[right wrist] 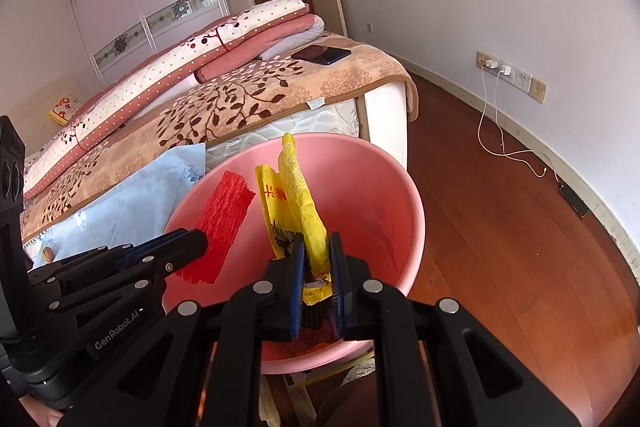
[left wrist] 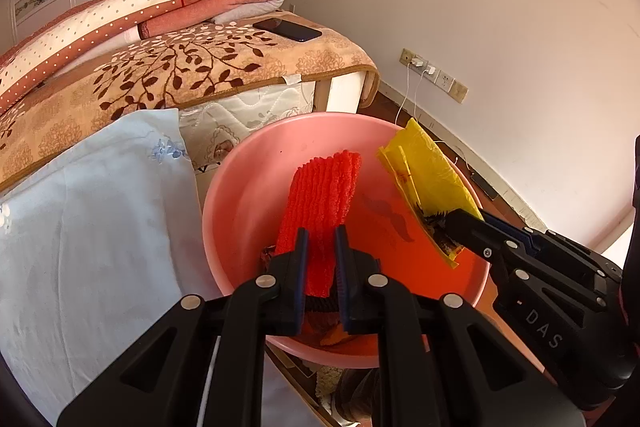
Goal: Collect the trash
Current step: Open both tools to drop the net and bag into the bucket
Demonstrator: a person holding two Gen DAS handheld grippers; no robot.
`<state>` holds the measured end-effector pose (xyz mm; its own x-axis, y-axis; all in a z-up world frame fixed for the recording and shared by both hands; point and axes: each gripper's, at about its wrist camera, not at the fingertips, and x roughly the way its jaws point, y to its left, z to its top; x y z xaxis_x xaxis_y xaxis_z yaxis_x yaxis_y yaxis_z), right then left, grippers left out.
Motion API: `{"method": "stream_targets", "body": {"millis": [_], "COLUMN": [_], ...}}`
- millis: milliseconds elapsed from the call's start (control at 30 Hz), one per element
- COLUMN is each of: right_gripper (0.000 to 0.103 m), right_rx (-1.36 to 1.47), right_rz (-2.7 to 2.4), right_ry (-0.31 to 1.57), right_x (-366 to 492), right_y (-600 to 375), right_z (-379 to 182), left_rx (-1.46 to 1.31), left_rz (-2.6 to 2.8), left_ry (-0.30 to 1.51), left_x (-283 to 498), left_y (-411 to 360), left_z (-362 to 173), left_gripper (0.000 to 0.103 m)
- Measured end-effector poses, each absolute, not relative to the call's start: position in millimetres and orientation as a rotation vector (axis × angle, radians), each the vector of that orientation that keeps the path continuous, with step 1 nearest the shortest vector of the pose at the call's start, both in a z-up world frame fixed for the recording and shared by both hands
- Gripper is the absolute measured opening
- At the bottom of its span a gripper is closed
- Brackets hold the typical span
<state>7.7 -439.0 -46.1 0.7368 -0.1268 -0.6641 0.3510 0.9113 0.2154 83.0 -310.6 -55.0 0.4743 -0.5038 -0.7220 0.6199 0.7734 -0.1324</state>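
A pink plastic basin (left wrist: 248, 167) (right wrist: 360, 171) stands beside the bed. My left gripper (left wrist: 321, 239) is shut on a red foam net sleeve (left wrist: 320, 195), which sticks up over the basin's inside; from the right wrist view the same red sleeve (right wrist: 224, 223) shows left of centre, with the left gripper (right wrist: 192, 241) clamped on it. My right gripper (right wrist: 317, 241) is shut on a crumpled yellow plastic bag (right wrist: 296, 195) with red and black print. In the left wrist view that yellow bag (left wrist: 428, 171) hangs over the basin's right side, pinched by the right gripper (left wrist: 450, 223).
A bed with a leaf-patterned blanket (left wrist: 200, 67), folded quilts (right wrist: 224, 43) and a dark phone (right wrist: 322, 54) lies behind the basin. A pale blue cloth (left wrist: 92, 211) drapes at the left. Charger cables (right wrist: 500, 131) trail from wall sockets onto the wooden floor (right wrist: 500, 247) at the right.
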Motion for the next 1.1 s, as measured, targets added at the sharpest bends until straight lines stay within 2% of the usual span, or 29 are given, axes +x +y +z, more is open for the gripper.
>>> {"method": "stream_targets", "body": {"millis": [233,367,633,733,1033,1100], "right_gripper": [0.011,0.011,0.011,0.011,0.012,0.015], "right_rx": [0.341,0.34,0.339,0.339,0.331,0.331], "right_rz": [-0.268,-0.267,-0.265,-0.262,-0.253,-0.255], "right_ry": [0.697,0.699,0.7,0.702,0.701,0.702], "right_x": [8,8,9,9,10,10], "right_y": [-439,-438,-438,-437,-433,-433], "right_z": [-46,-46,-47,-48,-50,-49], "left_rx": [0.139,0.126,0.122,0.12,0.12,0.116], "left_rz": [-0.683,-0.679,-0.682,-0.682,-0.684,-0.683], "left_ry": [0.853,0.861,0.868,0.87,0.851,0.852], "left_x": [87,87,86,85,81,82], "left_y": [-307,-305,-304,-302,-301,-300], "left_z": [-58,-58,-58,-58,-53,-52], "left_gripper": [0.014,0.026,0.028,0.035,0.036,0.036]}}
